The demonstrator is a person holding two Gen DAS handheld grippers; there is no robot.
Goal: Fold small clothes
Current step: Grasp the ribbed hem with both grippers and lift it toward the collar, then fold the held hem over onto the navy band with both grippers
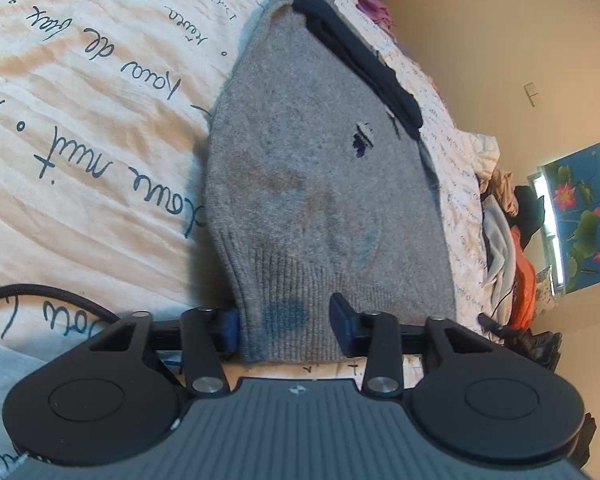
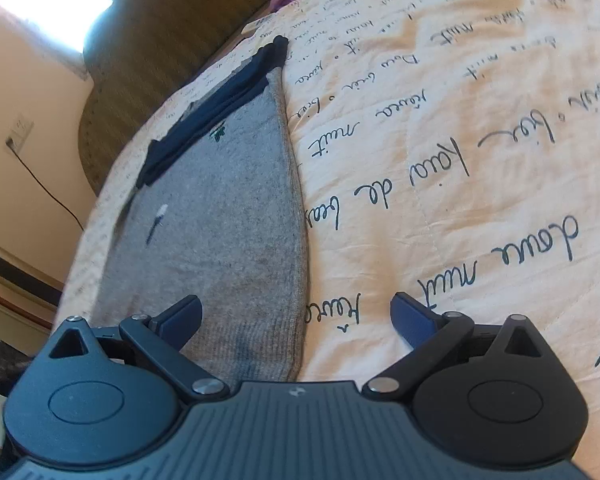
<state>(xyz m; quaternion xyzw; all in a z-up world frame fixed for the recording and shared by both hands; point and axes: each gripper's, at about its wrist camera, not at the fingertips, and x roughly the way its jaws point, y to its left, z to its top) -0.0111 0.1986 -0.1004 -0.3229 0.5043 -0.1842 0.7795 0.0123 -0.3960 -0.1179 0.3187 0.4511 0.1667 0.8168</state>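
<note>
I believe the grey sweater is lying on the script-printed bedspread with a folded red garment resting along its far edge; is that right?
Not quite: the garment along the far edge is dark navy, not red, as the left wrist view shows. The rest holds: the grey sweater lies on the script-printed bedspread, with that folded dark piece resting along its far edge.
</note>
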